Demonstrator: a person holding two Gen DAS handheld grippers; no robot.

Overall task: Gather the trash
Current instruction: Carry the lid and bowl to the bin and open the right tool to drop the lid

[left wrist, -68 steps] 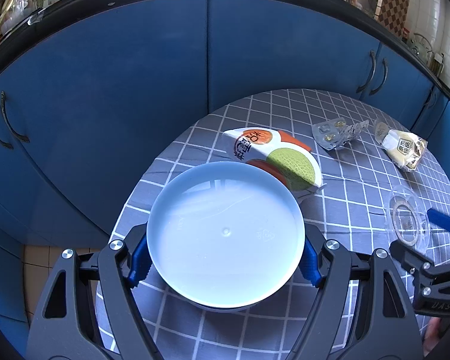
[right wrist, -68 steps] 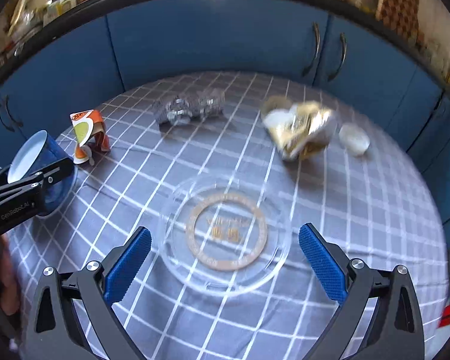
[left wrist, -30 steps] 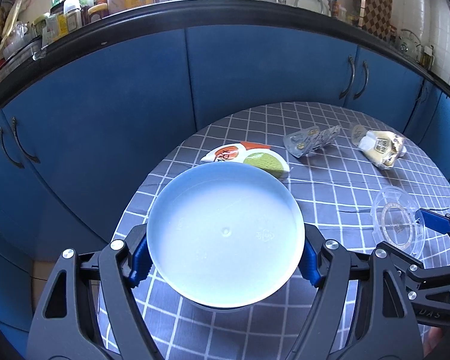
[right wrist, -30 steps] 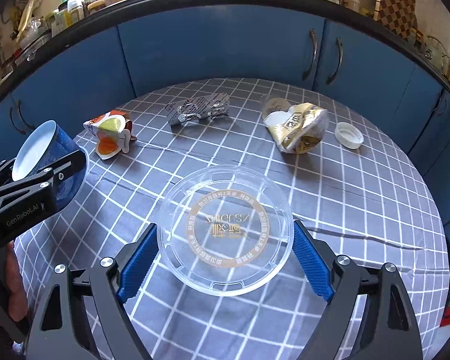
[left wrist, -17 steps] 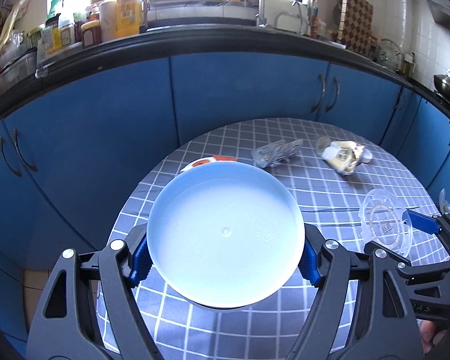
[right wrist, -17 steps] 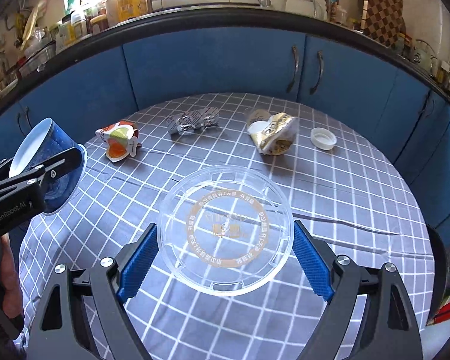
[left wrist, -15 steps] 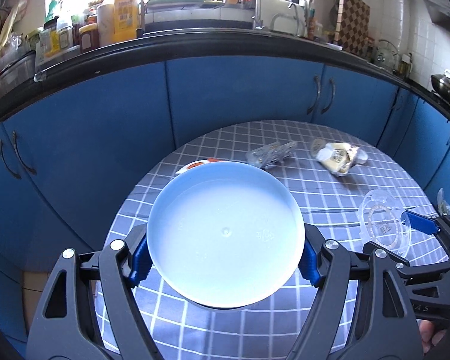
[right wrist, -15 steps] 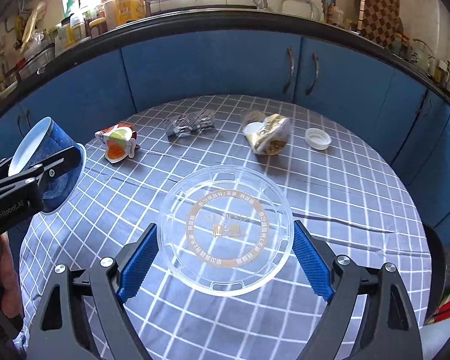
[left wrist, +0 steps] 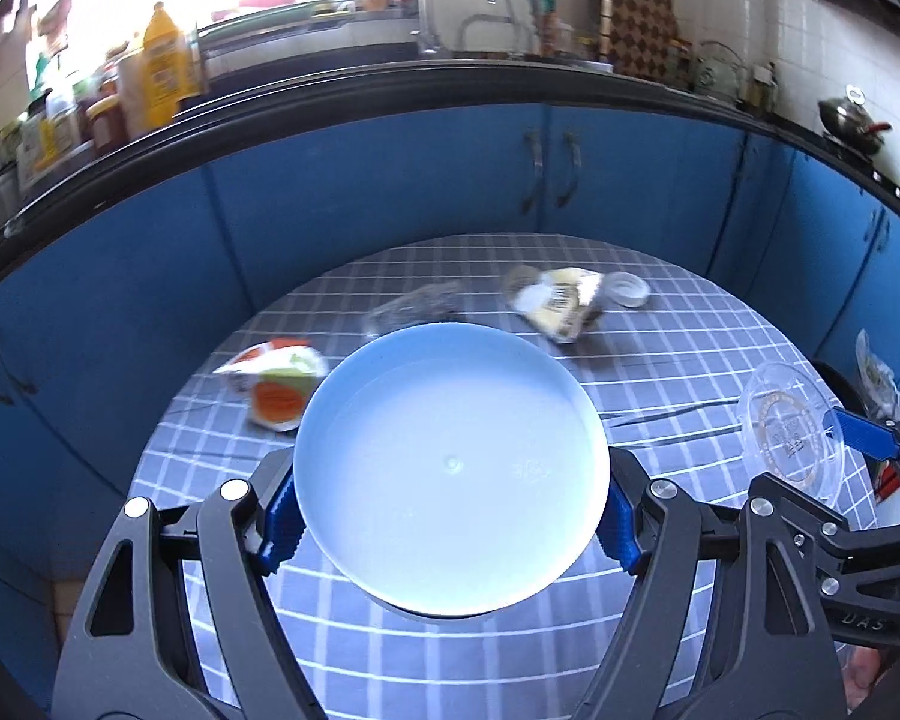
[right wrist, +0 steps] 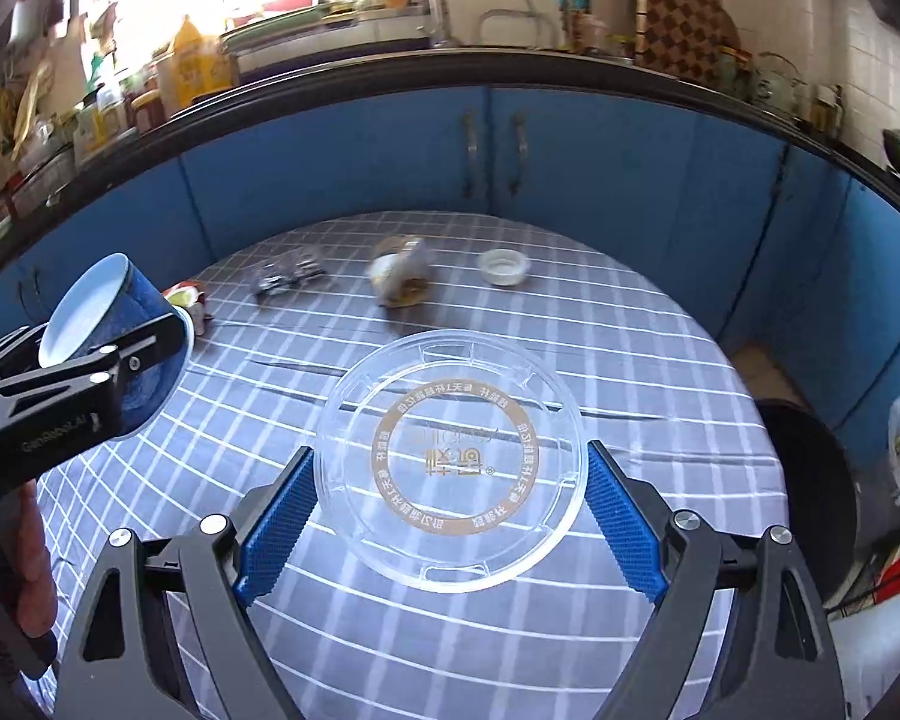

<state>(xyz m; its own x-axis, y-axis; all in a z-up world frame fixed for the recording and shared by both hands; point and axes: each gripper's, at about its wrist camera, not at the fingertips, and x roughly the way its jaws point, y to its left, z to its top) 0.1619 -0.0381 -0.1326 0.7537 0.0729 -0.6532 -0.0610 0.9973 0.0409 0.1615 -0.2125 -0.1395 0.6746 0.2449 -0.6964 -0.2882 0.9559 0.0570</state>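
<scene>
Clamped across its rim, the blue paper cup was held by the left gripper above the table, while the clear lid was gripped edgewise by the right gripper, presumably for carrying both away as trash.
</scene>
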